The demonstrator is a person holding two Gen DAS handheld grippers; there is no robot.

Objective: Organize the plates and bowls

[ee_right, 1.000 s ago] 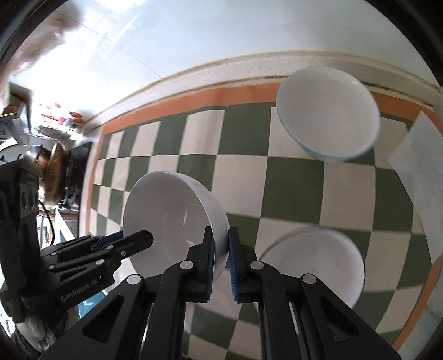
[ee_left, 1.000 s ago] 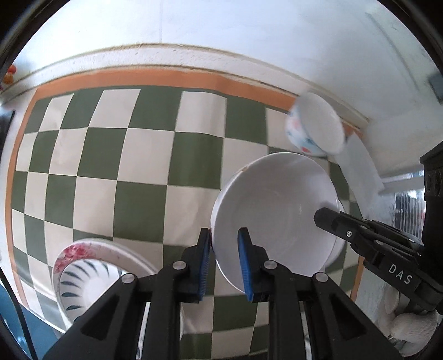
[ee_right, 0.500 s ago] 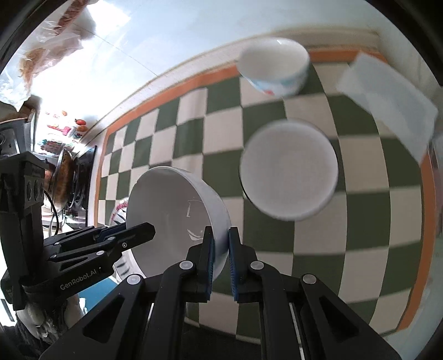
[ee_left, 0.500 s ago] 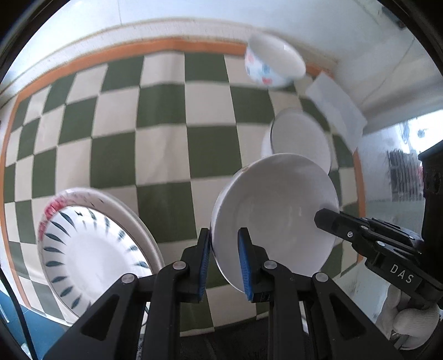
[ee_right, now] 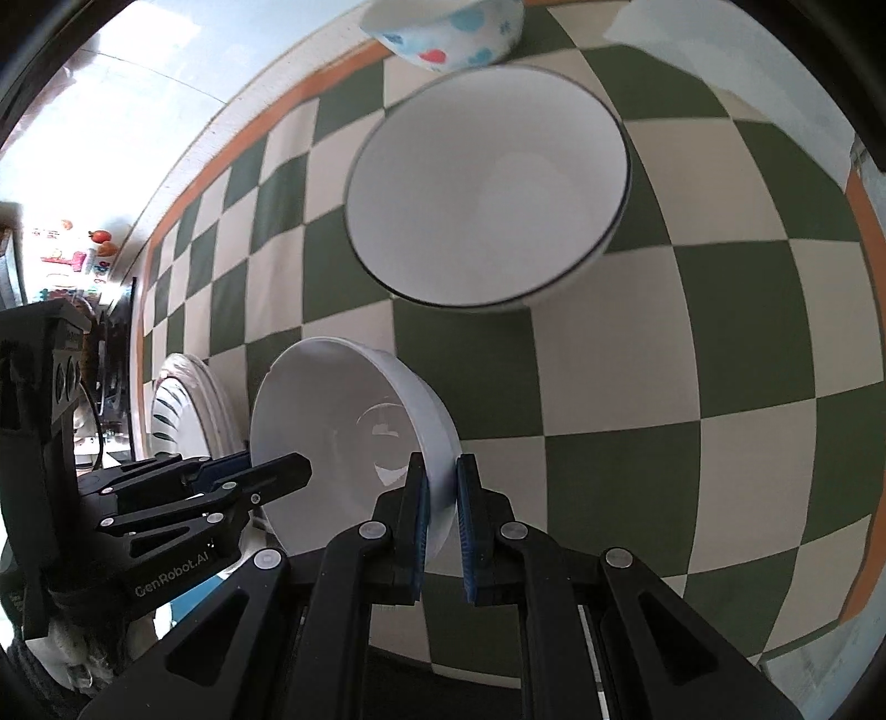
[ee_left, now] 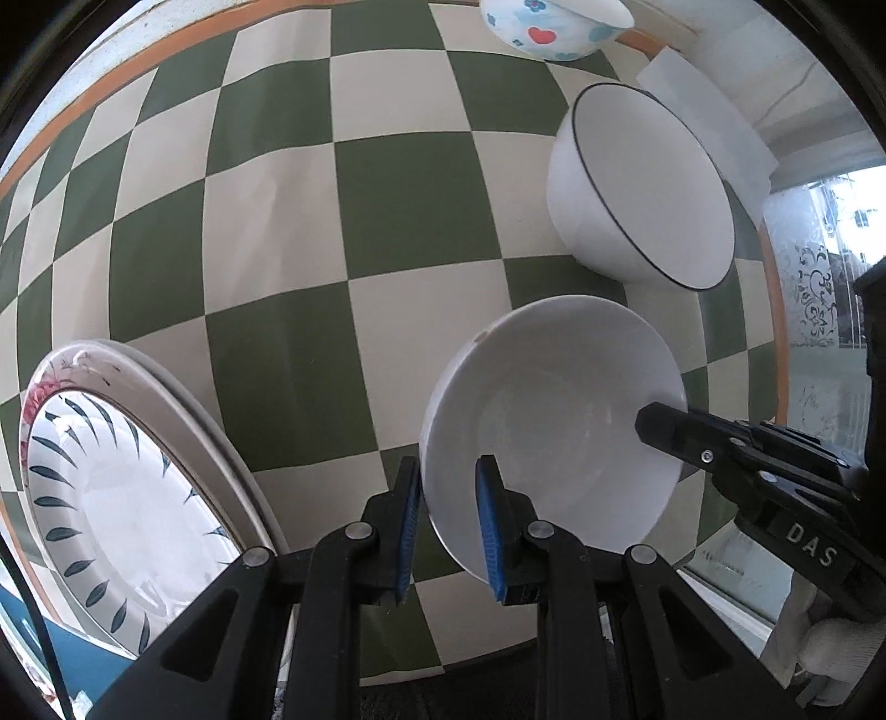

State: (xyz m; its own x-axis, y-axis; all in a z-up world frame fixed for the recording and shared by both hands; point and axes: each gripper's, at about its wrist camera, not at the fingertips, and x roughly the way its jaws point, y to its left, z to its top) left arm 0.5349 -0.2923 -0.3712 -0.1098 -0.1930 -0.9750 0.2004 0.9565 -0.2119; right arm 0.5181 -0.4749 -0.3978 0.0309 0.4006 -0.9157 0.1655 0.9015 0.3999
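Both grippers hold one plain white bowl [ee_left: 554,432] above the checkered cloth. My left gripper [ee_left: 447,523] is shut on the bowl's near rim, and my right gripper [ee_right: 441,518] is shut on the opposite rim of the same white bowl [ee_right: 343,437]. Just beyond it stands a larger white bowl with a thin dark rim [ee_left: 642,188], also seen close ahead as the dark-rimmed bowl [ee_right: 487,188]. A small bowl with hearts and blue flowers [ee_left: 548,27] stands at the far edge. A stack of plates with a blue leaf pattern [ee_left: 116,498] lies at the lower left.
The green and cream checkered cloth [ee_left: 332,221] with an orange border covers the table. A sheet of white paper [ee_left: 709,122] lies at the far right by the wall. The table's near edge [ee_left: 498,659] runs just below the grippers.
Both grippers have carried the white bowl forward and down toward the dark-rimmed bowl, which now looms much larger. The patterned plates have slid further into the left wrist view.
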